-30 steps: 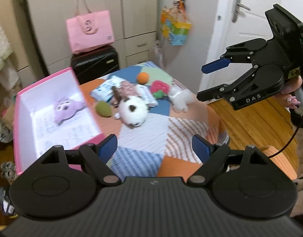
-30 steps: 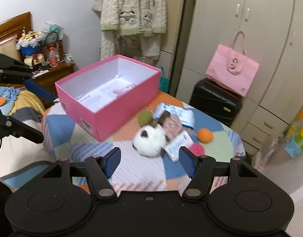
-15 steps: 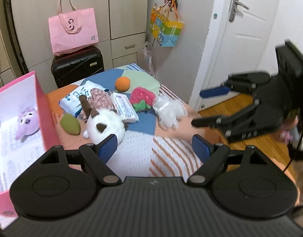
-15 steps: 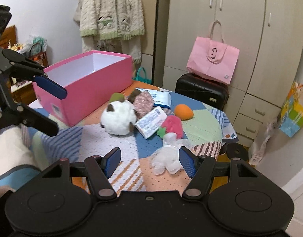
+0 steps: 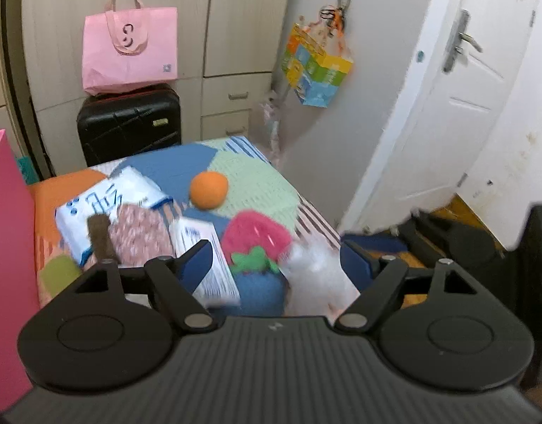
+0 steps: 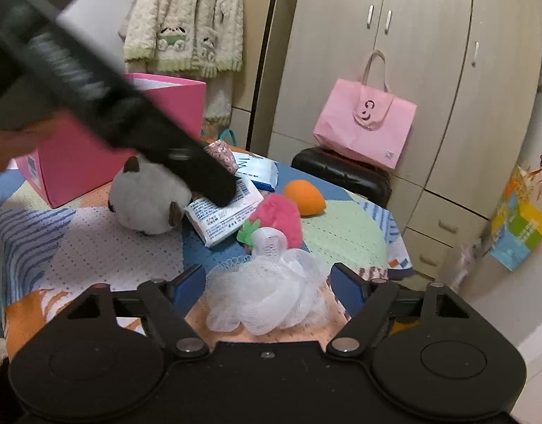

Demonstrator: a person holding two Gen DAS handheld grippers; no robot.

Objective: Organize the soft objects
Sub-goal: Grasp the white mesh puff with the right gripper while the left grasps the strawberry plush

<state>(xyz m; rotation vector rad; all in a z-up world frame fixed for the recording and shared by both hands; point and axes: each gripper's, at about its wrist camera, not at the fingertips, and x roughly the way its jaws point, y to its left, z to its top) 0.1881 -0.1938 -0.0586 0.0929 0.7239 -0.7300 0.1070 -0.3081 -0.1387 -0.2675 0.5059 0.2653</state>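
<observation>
My right gripper [image 6: 267, 282] hangs low over the near table corner, jaws opening, with a white mesh bath puff [image 6: 271, 296] between them; the pads do not press it. My left gripper [image 5: 278, 265] is open and closing. Ahead of it lie a pink strawberry plush [image 5: 257, 236] and the blurred puff [image 5: 313, 265], with nothing gripped. Its black finger [image 6: 207, 180] crosses the right wrist view above a tissue pack [image 6: 225, 215]. A white round plush [image 6: 147, 205], an orange plush [image 6: 304, 198] and the pink box [image 6: 165, 106] sit further back.
A blue-white tissue pack [image 5: 105, 205], a floral pouch [image 5: 140, 233] and a green plush [image 5: 59, 272] lie by the box wall [image 5: 6, 247]. Behind the table stand a black suitcase [image 5: 129, 123] with a pink bag [image 5: 129, 49], wardrobes and a white door [image 5: 447, 106].
Both grippers have come down closer to the table. The left view has swung right, off the box and onto the strawberry. The right jaws have widened around the puff.
</observation>
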